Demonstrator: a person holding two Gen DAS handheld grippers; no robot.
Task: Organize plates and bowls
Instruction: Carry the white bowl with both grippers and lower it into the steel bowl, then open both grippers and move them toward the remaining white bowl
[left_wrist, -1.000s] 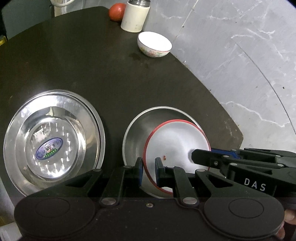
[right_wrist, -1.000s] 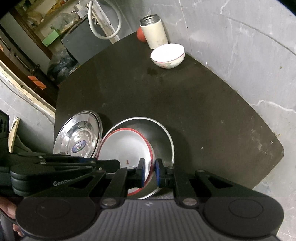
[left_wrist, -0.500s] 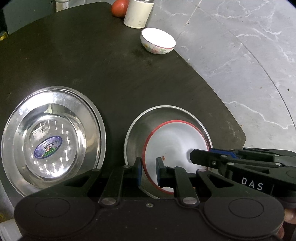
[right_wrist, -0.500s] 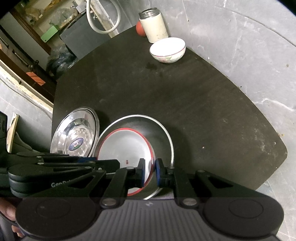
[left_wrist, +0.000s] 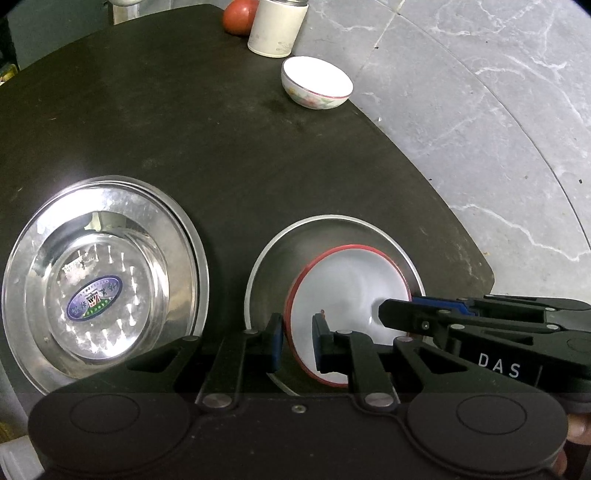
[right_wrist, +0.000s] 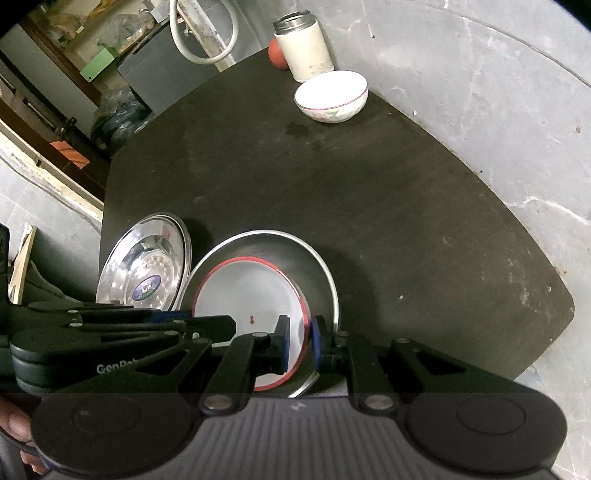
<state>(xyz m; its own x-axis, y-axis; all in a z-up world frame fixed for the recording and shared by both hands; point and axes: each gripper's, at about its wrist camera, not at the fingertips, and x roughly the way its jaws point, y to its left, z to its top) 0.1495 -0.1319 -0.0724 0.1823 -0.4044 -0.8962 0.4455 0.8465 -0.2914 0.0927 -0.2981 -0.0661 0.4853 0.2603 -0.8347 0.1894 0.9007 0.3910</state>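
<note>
A white plate with a red rim (left_wrist: 343, 288) (right_wrist: 243, 295) lies tilted inside a larger steel dish (left_wrist: 332, 230) (right_wrist: 321, 269) near the table's front edge. My left gripper (left_wrist: 297, 343) is shut on the plate's near left rim. My right gripper (right_wrist: 300, 343) is shut on its near right rim, and its fingers reach in from the right in the left wrist view. A second steel plate with a blue sticker (left_wrist: 96, 291) (right_wrist: 146, 273) lies just to the left. A white bowl (left_wrist: 316, 83) (right_wrist: 332, 96) stands at the far edge.
The dark table (left_wrist: 184, 129) (right_wrist: 406, 221) ends close to the right of the steel dish, with grey stone floor beyond. A cream canister (left_wrist: 275, 29) (right_wrist: 304, 48) and a red tomato (left_wrist: 238, 16) (right_wrist: 277, 53) stand behind the bowl.
Both grippers keep their hold on the red-rimmed plate. The views have drawn back slightly, so more of the table shows. The plate sits in nearly the same place over the steel dish.
</note>
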